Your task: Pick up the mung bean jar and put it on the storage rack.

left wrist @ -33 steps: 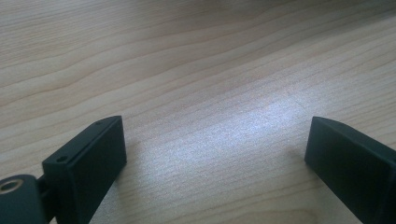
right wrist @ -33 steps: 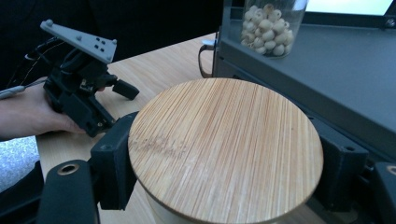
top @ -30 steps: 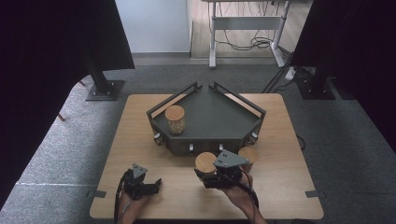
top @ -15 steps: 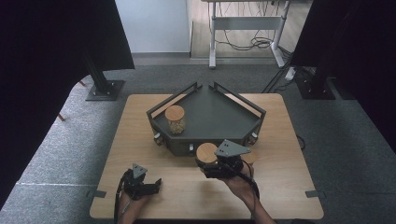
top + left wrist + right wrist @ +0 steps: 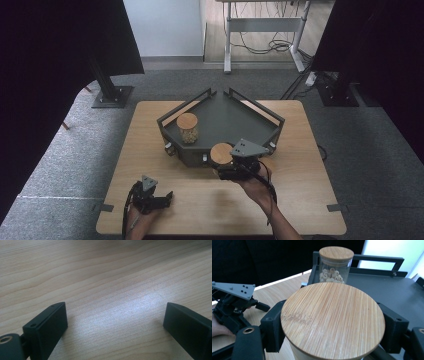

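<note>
1. The right hand-held gripper (image 5: pixel 223 172) grasps a jar (image 5: pixel 332 322) just below its bamboo lid, at the tray's (image 5: pixel 227 120) near edge.
2. A second jar (image 5: pixel 188 128) holding pale beads stands upright in the tray's left part.
3. The left hand-held gripper (image 5: pixel 167 196) rests released on the table (image 5: pixel 150 150), jaws wide apart over bare wood.

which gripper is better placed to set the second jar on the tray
The right. The right gripper already has its jaws closed on the jar with the bamboo lid, at the front edge of the tray. The left gripper rests open on the table, holding nothing, farther from the tray.
</note>
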A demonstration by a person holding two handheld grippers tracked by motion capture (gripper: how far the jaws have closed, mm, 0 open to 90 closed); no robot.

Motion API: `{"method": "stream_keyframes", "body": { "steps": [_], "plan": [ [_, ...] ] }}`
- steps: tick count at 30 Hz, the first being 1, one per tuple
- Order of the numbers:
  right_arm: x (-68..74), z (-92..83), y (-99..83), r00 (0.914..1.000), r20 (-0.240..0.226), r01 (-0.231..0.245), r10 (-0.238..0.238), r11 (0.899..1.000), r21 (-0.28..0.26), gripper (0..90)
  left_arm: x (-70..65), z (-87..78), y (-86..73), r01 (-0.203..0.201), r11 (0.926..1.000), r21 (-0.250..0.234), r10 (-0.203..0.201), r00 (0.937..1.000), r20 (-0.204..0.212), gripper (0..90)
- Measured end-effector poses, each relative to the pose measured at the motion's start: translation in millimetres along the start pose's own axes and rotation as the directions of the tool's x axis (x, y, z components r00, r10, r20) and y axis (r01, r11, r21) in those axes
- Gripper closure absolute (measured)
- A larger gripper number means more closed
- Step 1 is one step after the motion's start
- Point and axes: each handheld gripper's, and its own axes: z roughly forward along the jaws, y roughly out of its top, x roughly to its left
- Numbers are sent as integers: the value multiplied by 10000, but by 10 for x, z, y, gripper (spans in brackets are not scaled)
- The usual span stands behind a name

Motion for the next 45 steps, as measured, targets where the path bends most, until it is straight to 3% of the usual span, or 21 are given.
{"method": "stream_keyframes", "body": {
  "steps": [25, 35, 45],
  "plan": [
    [-158, 175, 365, 9986, 462, 266, -243, 9984, -490, 227, 0, 0, 0, 6, 10000, -1, -6, 10000, 4, 50],
    [-263, 268, 380, 9985, 542, 78, -51, 9987, -504, 227, 1, 2, 0, -10, 10000, -10, 10, 10000, 13, 51],
    [-314, 394, 409, 9957, 924, 139, -108, 9993, -336, 227, 1, 2, -1, -4, 10000, -19, 4, 10000, 13, 52]
  ]
}}
